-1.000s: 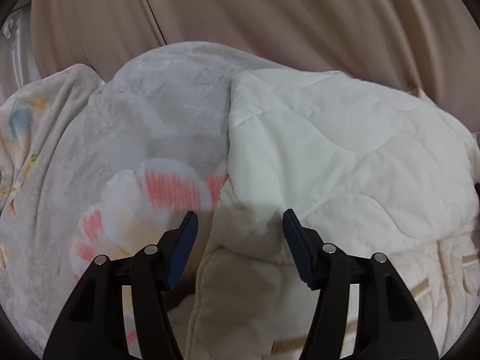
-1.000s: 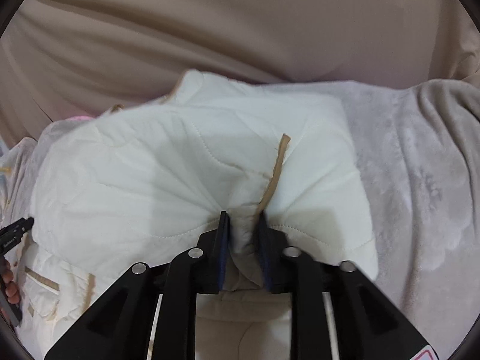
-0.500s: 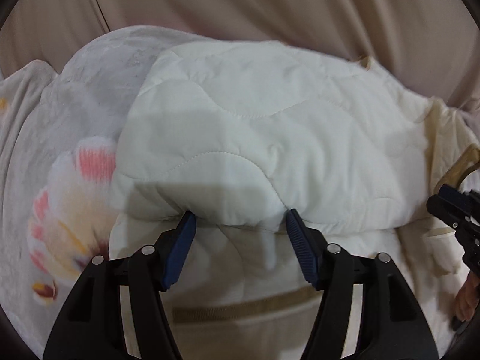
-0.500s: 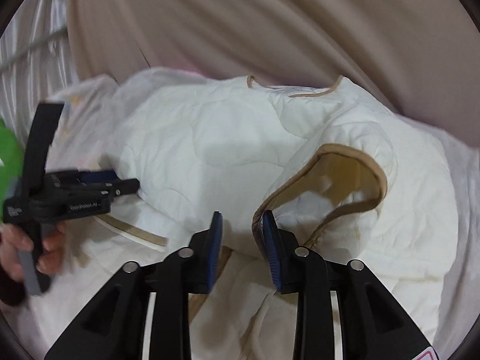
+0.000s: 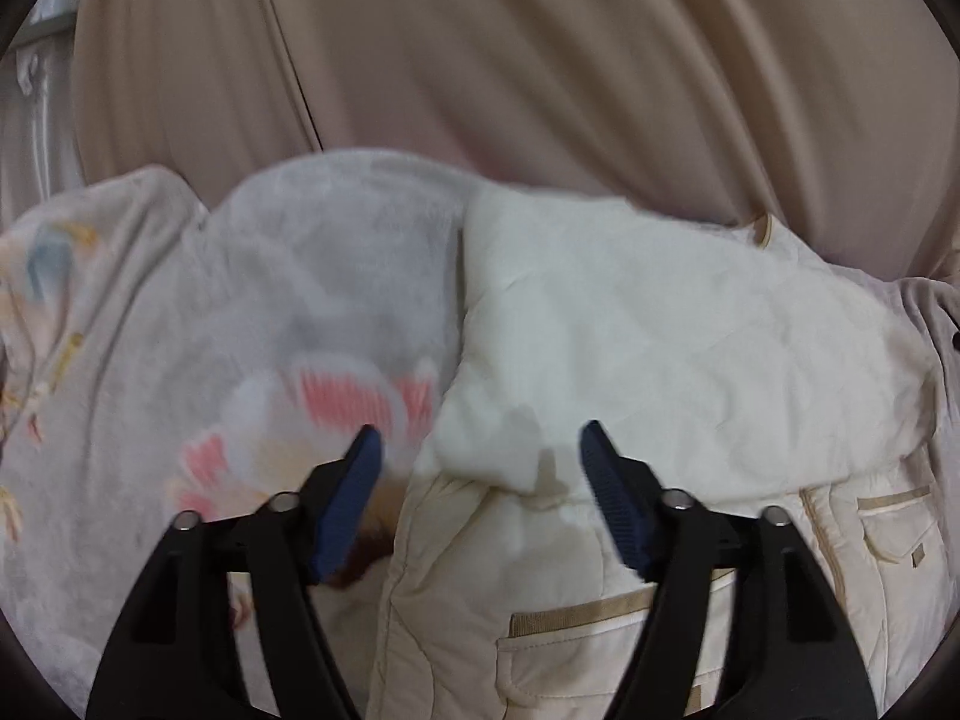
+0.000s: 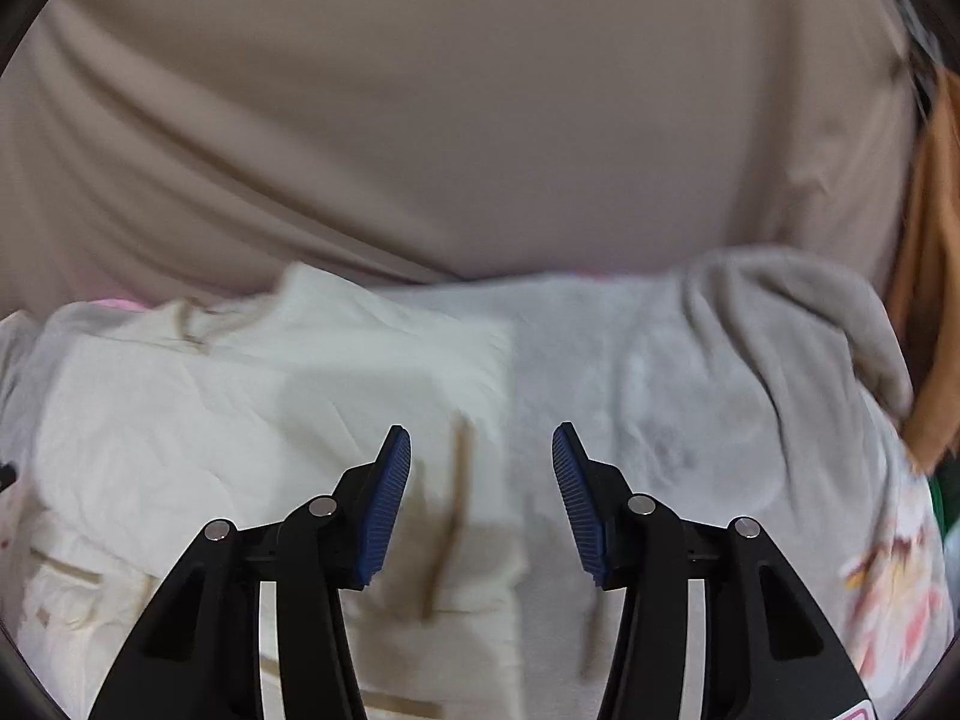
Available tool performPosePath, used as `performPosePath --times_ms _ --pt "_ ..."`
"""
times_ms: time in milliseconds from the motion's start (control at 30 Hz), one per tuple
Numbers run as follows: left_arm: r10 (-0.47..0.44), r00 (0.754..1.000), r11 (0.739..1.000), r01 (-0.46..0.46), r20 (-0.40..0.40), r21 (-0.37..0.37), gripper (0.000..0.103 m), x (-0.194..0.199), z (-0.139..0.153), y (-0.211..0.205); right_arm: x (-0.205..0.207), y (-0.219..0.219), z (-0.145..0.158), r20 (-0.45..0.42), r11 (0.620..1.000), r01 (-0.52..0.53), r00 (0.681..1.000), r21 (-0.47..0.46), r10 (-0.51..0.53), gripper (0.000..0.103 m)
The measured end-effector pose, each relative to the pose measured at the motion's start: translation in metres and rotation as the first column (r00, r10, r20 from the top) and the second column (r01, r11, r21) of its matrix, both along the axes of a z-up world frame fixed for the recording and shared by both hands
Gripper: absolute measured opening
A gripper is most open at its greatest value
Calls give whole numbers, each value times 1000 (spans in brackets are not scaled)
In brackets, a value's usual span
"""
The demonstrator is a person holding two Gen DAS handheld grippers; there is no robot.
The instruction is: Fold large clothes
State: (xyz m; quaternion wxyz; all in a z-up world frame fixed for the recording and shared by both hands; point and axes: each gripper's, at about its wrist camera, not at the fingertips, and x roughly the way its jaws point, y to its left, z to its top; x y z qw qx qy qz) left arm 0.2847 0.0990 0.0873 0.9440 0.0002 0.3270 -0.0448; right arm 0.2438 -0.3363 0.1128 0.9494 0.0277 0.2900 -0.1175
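A cream quilted jacket (image 5: 672,348) with tan trim lies folded over itself on a grey fleece blanket (image 5: 336,276). Its pockets (image 5: 894,528) show at the lower right in the left wrist view. My left gripper (image 5: 480,456) hovers above the jacket's near left fold, its jaws opening and nothing between them. In the right wrist view the jacket (image 6: 240,408) fills the left half, its tan strip (image 6: 450,516) blurred below the jaws. My right gripper (image 6: 483,462) hangs above the jacket's right edge, jaws opening and clear of the cloth.
A beige curtain (image 6: 456,120) hangs behind the bed in both views. The blanket (image 6: 720,396) carries a pink and white flower print (image 5: 336,402) at the left. A brown cloth (image 6: 936,300) hangs at the far right edge.
My right gripper let go of the jacket's tan-trimmed edge and rose with its jaws spreading. My left gripper widened and lifted back off the fold. The folded layer now lies flat.
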Motion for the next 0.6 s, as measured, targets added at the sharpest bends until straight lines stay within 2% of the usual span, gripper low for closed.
performPosePath --times_ms 67,133,200,267,333,367,400,433,467,533,567,600 --pt "-10 1000 1000 10 -14 24 79 0 -2 -3 1 21 6 1 998 -63 998 4 63 50" --pt "-22 996 999 26 -81 40 79 -2 -14 0 -7 33 2 -33 995 -99 994 -2 99 50" --pt "-44 987 999 46 -156 8 79 -13 -28 14 -30 33 -9 -91 994 -103 991 -24 100 51" --pt "-72 970 997 64 -233 -44 79 -32 -47 34 -52 27 -22 -139 995 -100 985 -6 98 55" --pt "-92 952 994 69 -292 -87 79 -54 -63 47 -97 5 -47 -209 993 -82 973 85 98 63" --pt "-109 941 990 72 -322 -124 79 -66 -72 54 -112 1 -57 -238 989 -69 966 132 99 63" --pt "-119 937 986 71 -328 -153 79 -77 -76 59 -137 -10 -72 -280 978 -42 955 206 100 64" --pt "-115 944 986 71 -311 -150 79 -89 -75 61 -153 -16 -83 -303 967 -23 947 254 103 65" --pt "-118 943 986 75 -312 -147 77 -97 -74 60 -170 -20 -95 -320 949 -3 941 315 110 65" --pt "-149 938 980 97 -314 -175 62 -108 -72 56 -192 -20 -112 -323 923 1 937 386 134 65" --pt "-162 935 979 112 -315 -172 47 -113 -71 51 -199 -18 -113 -303 927 0 945 376 123 65" --pt "-163 936 980 117 -311 -161 33 -117 -70 46 -201 -15 -113 -298 933 -2 947 361 118 55"
